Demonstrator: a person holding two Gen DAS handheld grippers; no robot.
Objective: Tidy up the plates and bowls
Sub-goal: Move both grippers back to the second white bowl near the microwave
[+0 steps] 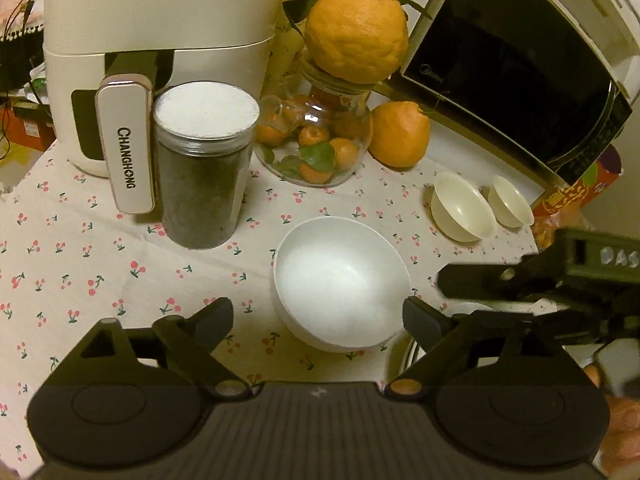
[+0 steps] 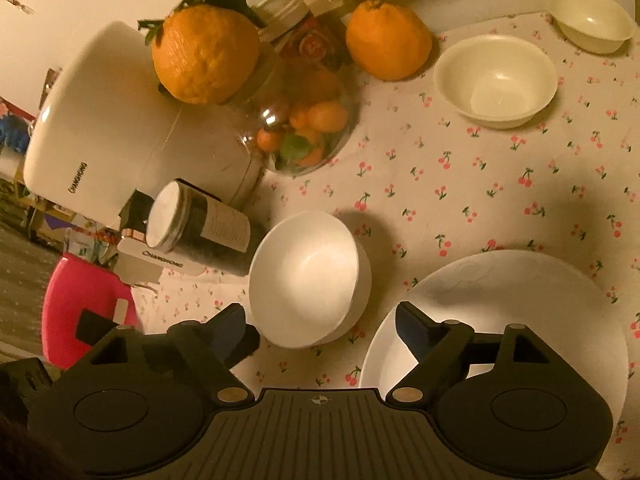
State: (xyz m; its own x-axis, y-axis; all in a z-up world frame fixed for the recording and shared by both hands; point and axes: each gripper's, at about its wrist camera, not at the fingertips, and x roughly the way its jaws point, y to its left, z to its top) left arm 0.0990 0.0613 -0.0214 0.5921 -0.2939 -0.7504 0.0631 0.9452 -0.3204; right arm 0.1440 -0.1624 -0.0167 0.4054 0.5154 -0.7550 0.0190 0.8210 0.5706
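A large white bowl (image 1: pixel 340 284) (image 2: pixel 308 284) stands upright on the cherry-print tablecloth (image 1: pixel 80 264). My left gripper (image 1: pixel 318 316) is open and empty, just in front of this bowl. My right gripper (image 2: pixel 320 324) is open and empty, its left finger beside the bowl and its right finger over a white plate (image 2: pixel 520 312). The right gripper also shows at the right edge of the left wrist view (image 1: pixel 520 280). Two smaller cream bowls (image 1: pixel 460 208) (image 1: pixel 510 202) sit further back; they also show in the right wrist view (image 2: pixel 496 80) (image 2: pixel 590 18).
A white Changhong air fryer (image 1: pixel 160 40), a dark jar with a white lid (image 1: pixel 204 164), a glass jar of small oranges (image 1: pixel 316 140), two big oranges (image 1: pixel 356 32) (image 1: pixel 398 134) and a microwave (image 1: pixel 520 72) crowd the back. A pink stool (image 2: pixel 84 304) stands off the table's edge.
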